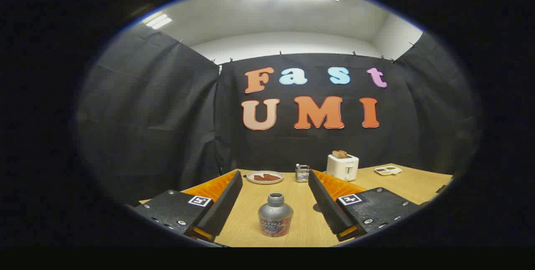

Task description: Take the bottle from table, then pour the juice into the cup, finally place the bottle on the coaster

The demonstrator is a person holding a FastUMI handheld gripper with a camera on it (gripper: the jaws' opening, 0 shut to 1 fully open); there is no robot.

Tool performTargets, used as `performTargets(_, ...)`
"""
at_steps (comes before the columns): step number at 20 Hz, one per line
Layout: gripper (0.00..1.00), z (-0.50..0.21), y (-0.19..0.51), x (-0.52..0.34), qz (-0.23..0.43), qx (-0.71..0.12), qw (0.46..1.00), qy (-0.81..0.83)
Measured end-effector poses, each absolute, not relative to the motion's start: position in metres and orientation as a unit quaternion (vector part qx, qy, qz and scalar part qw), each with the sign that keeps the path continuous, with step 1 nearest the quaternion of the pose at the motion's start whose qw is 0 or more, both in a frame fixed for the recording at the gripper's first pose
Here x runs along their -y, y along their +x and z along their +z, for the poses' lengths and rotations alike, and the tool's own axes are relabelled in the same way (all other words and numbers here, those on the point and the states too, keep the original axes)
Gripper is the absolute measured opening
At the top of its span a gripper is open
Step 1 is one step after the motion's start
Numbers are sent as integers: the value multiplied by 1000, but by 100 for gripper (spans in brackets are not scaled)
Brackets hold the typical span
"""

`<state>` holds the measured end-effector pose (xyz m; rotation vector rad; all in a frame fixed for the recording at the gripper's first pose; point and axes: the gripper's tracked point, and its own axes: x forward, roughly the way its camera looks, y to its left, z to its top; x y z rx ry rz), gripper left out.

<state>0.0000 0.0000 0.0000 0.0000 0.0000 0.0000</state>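
jaws stand wide apart, holding nothing, on the gripper [276, 178], whose two fingers [223, 203] reach forward over the wooden table [413, 186]. between them, back toward their roots and touching neither, stands the bottle [275, 215], upright on the table: a squat silver metal bottle with a rounded shoulder, a short threaded neck and a coloured band around its lower body. its mouth looks uncapped, though that is hard to be sure of at this size. bare table lies on both sides of the bottle, between it and each finger.

beyond the fingertips, near the far edge of the table, a small pale plate [265, 177] carries a couple of reddish-brown pieces. just beside it, toward the right finger, sits a small glass or metal cup [301, 173]; its contents cannot be told. further right stands a white toaster [342, 166] with a slice of browned bread [339, 154] sticking up from its slot. well apart from that, out toward the right side of the table, lies a flat white item [388, 170] too small to identify. a dark round patch shows on the table right beside the inner side of the right finger, partly hidden by it; what it is cannot be told.
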Motion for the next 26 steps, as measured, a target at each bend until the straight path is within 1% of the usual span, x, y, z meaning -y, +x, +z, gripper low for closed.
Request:
performTargets(6, 94, 3, -5, -7, 12, 3, 1000, 3)
performTargets(17, 94, -3, -6, -7, 16, -3, 1000, 14)
performTargets(23, 94, -10, -7, -8, 12, -13, 1000, 3)
performTargets(26, 94, -13, -9, -2, 0, -12, 1000, 0)
